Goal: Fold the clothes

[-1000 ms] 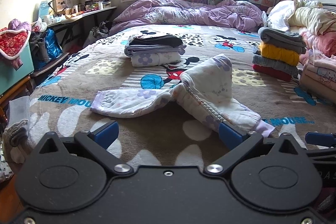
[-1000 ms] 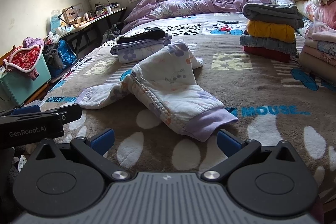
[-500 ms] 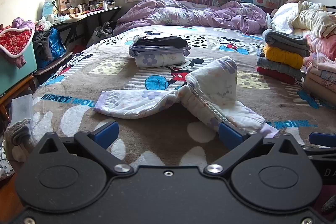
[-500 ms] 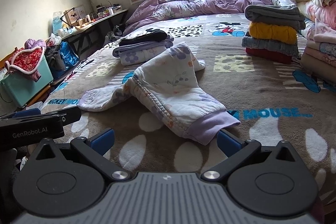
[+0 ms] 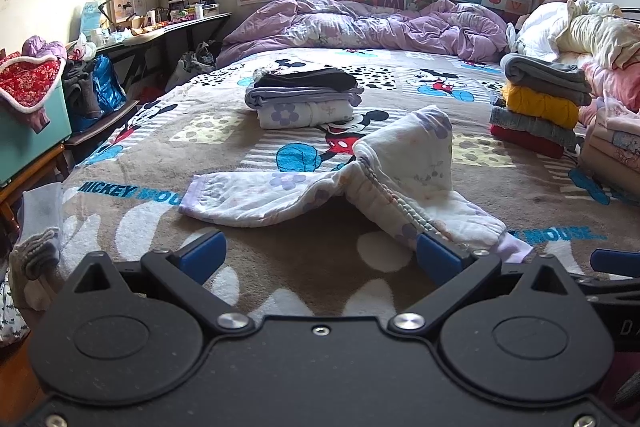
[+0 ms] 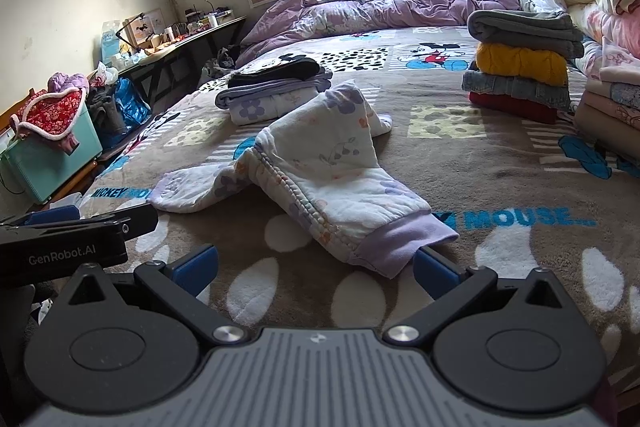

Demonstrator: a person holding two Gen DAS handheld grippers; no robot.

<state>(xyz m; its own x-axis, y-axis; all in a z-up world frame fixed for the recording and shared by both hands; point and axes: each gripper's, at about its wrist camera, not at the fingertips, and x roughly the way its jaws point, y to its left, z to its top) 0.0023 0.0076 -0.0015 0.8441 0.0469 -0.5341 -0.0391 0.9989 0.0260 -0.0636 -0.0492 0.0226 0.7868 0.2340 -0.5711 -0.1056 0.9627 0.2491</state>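
Note:
White floral pyjama trousers with purple cuffs [image 5: 360,183] lie crumpled on the Mickey Mouse blanket [image 5: 320,259], humped in the middle; they also show in the right wrist view [image 6: 320,167]. My left gripper [image 5: 318,259] is open and empty, just short of the trousers, its right finger close to a leg. My right gripper [image 6: 314,269] is open and empty, its right finger close to the purple cuff [image 6: 400,243]. The left gripper's body [image 6: 72,235] shows at the left of the right wrist view.
A small folded pile [image 5: 304,99] sits mid-bed. A taller folded stack [image 5: 540,107] and more folded clothes [image 5: 616,151] stand at the right. A purple duvet [image 5: 360,27] lies at the headboard. A teal bin [image 5: 28,131] and cluttered desk [image 5: 160,27] are left of the bed.
Both grippers have drawn back slightly and risen; the trousers appear a little farther off. Both stay open, and the trousers have not moved.

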